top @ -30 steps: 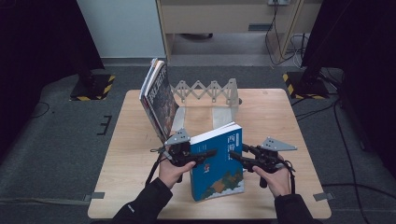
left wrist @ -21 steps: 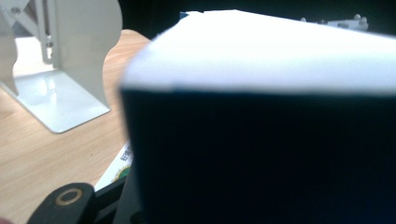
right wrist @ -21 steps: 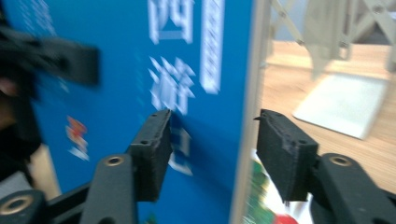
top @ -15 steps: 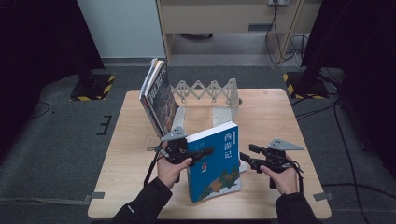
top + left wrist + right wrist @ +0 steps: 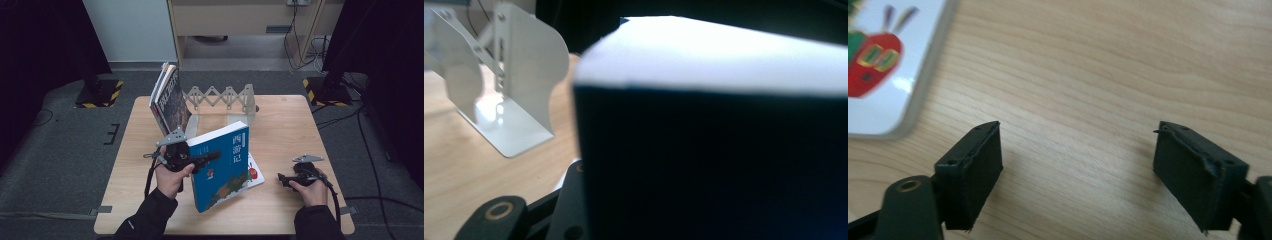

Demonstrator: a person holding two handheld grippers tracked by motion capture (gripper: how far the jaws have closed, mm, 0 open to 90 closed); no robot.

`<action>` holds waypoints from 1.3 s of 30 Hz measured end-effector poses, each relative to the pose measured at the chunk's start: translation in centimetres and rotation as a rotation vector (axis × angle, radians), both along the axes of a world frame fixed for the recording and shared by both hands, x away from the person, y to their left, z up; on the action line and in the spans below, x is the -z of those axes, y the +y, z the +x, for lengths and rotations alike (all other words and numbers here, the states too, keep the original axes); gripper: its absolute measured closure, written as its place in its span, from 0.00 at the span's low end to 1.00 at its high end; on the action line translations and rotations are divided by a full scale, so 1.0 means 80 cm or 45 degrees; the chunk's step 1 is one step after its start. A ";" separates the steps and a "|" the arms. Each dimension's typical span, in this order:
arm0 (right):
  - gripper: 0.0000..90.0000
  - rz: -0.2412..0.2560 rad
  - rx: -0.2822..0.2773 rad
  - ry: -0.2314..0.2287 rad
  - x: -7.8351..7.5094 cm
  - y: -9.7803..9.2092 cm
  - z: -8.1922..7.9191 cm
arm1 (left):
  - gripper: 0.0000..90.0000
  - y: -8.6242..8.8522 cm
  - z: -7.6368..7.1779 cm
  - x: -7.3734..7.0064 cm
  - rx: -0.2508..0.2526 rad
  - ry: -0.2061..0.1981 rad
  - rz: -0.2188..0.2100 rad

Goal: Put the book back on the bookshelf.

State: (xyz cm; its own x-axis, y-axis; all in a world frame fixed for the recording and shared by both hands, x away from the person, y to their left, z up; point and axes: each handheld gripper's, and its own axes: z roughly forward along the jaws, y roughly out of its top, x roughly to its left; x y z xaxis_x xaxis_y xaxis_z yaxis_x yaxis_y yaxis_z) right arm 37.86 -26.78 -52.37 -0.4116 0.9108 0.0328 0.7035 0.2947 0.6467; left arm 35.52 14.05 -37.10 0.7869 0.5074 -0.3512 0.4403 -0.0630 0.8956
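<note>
we count four books on the table point(image 5: 300, 125): one blue book point(image 5: 222, 170) tilted up near the middle, one white picture book point(image 5: 254, 175) flat just right of it, and two books point(image 5: 167, 97) leaning at the far left. there's one white folding rack point(image 5: 225, 97) and two grippers, left point(image 5: 212, 156) and right point(image 5: 281, 178).

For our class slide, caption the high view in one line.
Left claw lifts a blue book off the table; right claw rests open.
</note>
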 end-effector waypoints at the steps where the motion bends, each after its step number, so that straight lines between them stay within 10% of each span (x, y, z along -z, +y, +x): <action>1: 0.20 -0.021 0.001 0.007 0.002 -0.001 0.001 | 0.68 0.004 0.000 -0.004 -0.012 -0.006 -0.007; 16: 0.02 0.004 0.070 -0.110 0.019 0.000 -0.004 | 0.68 0.057 0.006 -0.031 -0.202 -0.039 -0.068; 39: 0.02 0.006 0.068 -0.110 0.020 0.000 -0.004 | 0.68 0.057 0.064 -0.080 -0.414 -0.120 -0.020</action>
State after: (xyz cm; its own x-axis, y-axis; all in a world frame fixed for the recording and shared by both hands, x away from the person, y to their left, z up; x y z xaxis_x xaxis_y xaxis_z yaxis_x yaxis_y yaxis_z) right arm 37.57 -26.76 -53.93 -0.3638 0.9315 0.0040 0.6598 0.2546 0.7070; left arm 40.61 18.58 -30.73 0.6140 0.7324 -0.2944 0.3501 0.0817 0.9332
